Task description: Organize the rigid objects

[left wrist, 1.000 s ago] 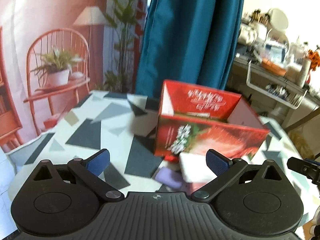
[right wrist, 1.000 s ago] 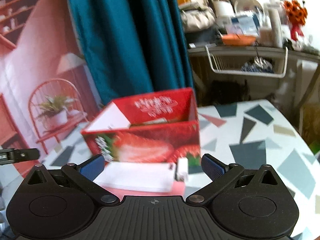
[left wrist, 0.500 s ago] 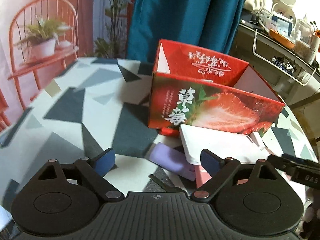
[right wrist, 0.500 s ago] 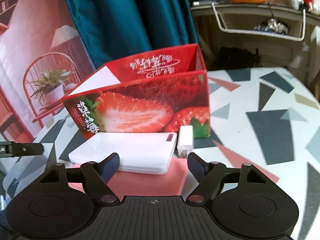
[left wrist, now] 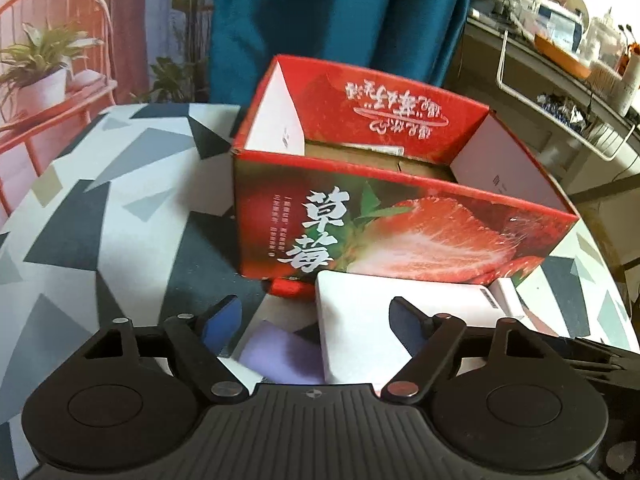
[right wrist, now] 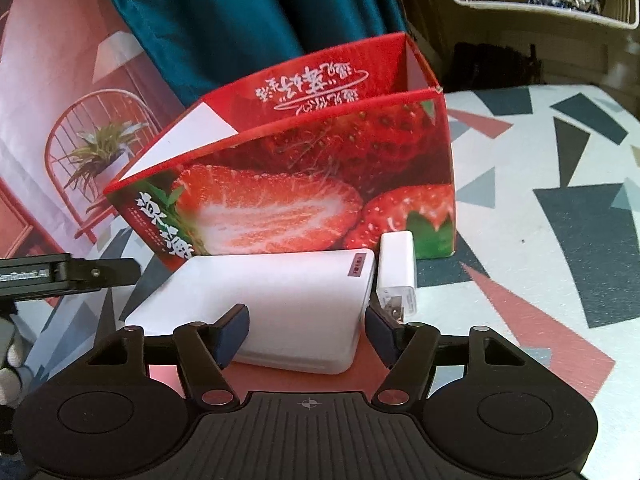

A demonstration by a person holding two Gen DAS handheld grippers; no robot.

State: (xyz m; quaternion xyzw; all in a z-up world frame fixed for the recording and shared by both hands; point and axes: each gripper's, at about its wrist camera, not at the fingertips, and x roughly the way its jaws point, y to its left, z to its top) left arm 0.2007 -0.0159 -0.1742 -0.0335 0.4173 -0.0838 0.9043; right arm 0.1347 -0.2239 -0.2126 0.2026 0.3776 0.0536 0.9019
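Note:
An open red strawberry-print box stands on the patterned table. In front of it lies a flat white power bank, resting on a pink flat item. A small white charger plug lies to its right, and a purple flat object to its left. My left gripper is open, low over the purple object and the power bank's left part. My right gripper is open, its fingers astride the power bank's near end.
The round table has a grey, black and white geometric cloth. A teal curtain hangs behind the box. A cluttered shelf with a white wire basket stands at the right. A chair-and-plant backdrop is at the left.
Both grippers have moved down and forward toward the items in front of the box. The right gripper's fingers have narrowed around the power bank.

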